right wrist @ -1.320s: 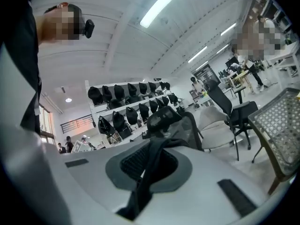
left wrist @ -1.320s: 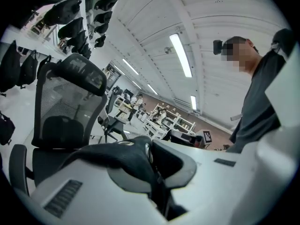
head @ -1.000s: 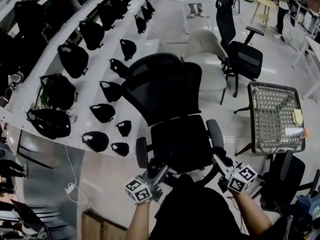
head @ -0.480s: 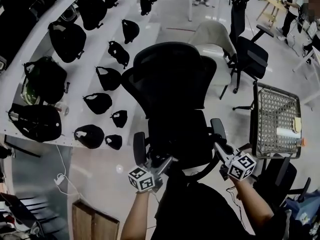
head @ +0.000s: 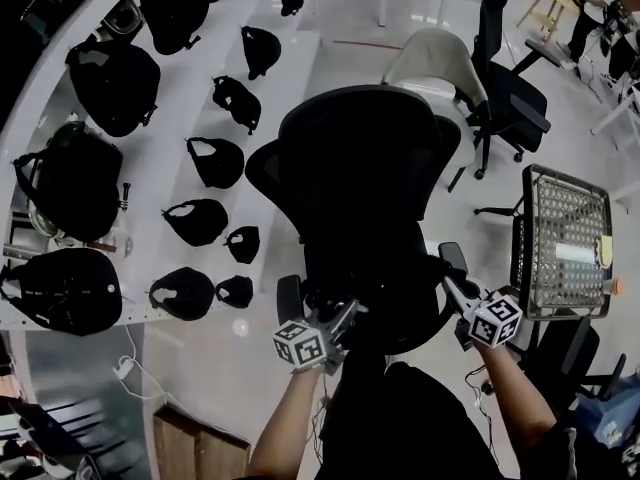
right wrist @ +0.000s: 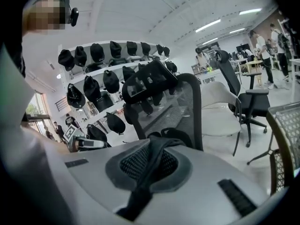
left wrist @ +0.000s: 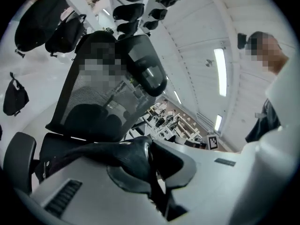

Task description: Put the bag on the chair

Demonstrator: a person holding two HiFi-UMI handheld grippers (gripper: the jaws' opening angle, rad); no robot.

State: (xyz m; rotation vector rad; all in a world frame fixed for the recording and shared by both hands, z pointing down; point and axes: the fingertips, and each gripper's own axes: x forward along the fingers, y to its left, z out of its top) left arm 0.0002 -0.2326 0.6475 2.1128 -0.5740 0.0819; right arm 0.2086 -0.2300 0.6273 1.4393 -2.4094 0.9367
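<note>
Moved: 2 grippers nearer chair point(head: 365, 168) | left gripper point(head: 345, 318), right gripper point(head: 450, 288) clamp bag point(left wrist: 124, 156)

- Two grippers point(head: 349, 314) point(head: 448, 284) are counted
- At least three chairs are noted: one black mesh chair point(head: 365, 168), one white chair point(head: 432, 56), one black office chair point(head: 512, 103)
- At least twelve black bags point(head: 215, 160) are counted
- One wire basket point(head: 565, 230) is logged

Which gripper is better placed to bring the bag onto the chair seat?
Left, by a little. The left gripper, shut on the bag, is over the chair seat's front; the right gripper, also gripping it, is at the seat's edge.
</note>
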